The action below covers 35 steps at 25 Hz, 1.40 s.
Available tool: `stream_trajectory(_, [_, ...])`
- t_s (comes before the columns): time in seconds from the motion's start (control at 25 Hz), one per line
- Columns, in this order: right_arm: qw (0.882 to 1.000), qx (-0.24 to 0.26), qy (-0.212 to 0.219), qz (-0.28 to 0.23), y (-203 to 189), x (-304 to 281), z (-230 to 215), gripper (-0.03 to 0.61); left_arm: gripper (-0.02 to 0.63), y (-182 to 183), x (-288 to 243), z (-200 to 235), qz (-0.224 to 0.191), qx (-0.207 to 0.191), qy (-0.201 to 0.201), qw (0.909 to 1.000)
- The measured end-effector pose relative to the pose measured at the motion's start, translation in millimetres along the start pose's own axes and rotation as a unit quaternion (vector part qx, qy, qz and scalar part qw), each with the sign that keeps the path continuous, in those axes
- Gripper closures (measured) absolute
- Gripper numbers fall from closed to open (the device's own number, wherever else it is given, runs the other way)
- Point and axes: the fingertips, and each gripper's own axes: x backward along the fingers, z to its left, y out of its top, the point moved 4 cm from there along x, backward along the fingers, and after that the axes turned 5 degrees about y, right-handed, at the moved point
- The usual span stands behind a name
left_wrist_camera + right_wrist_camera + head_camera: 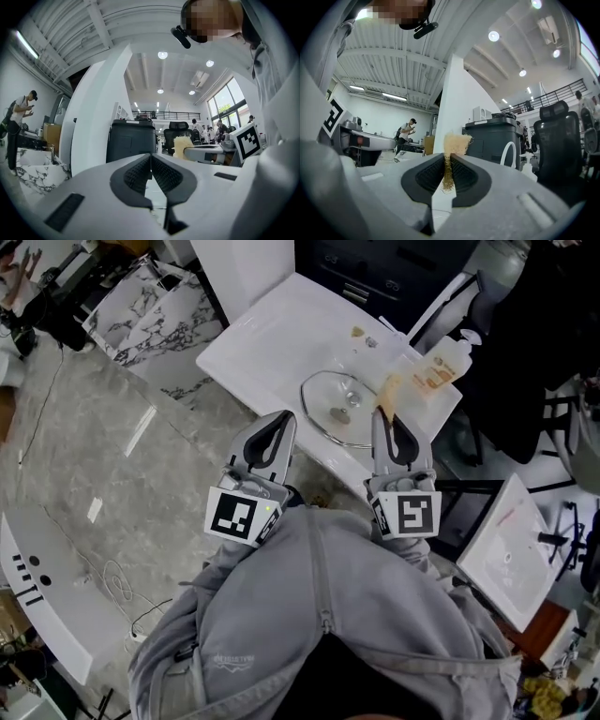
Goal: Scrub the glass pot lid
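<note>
The sleeves of the grey zip sweatshirt (234,615) cover both of the person's hands, so from the head view only the front parts of the left gripper (286,416) and right gripper (378,412) show. The right gripper's tip hides the right rim of the clear round glass pot lid (336,409). The tan fibrous scrub pad (454,142) is mostly buried between that gripper's pads. Print on the pale plastic soap bottle (448,367), far right, is too small to read.

Stands white and flat, a table (272,329) seen cornerwise. Carries a glass pot lid (339,407) close to its near edge, a pump bottle (441,367) by the right corner, and a small tan scrap (357,332) nearer the middle, apart from both.
</note>
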Motion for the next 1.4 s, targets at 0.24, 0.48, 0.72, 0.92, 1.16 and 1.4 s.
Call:
stream_trajectory(0.24, [0.998, -0.004, -0.058, 0.018, -12.2, 5.7, -30.0, 0.549, 0.604, -11.2, -41.6, -3.7, 0.020, 0.007, -0.051, 0.9985])
stream_trajectory(0.48, [0.992, -0.007, -0.117, 0.043, -31.3, -7.2, -54.0, 0.549, 0.604, -19.9, -90.1, -0.3, 0.039, 0.007, -0.123, 0.9917])
stream_trajectory(0.72, [0.981, -0.025, -0.182, 0.056, -42.6, -34.8, -64.1, 0.548, 0.604, -22.0, -139.1, 16.6, 0.059, -0.004, -0.200, 0.9779])
stream_trajectory(0.92, [0.970, -0.034, -0.234, 0.063, -56.8, -56.5, -69.9, 0.549, 0.604, -31.6, -174.8, 33.2, 0.069, -0.009, -0.256, 0.9642])
stream_trajectory(1.16, [0.950, -0.042, -0.300, 0.074, -64.4, -82.7, -68.2, 0.549, 0.604, -42.1, -205.1, 54.7, 0.086, -0.010, -0.330, 0.9400])
stream_trajectory(1.4, [0.937, -0.047, -0.331, 0.096, -72.2, -100.0, -55.4, 0.549, 0.604, -61.0, -218.1, 72.3, 0.107, 0.008, -0.365, 0.9249])
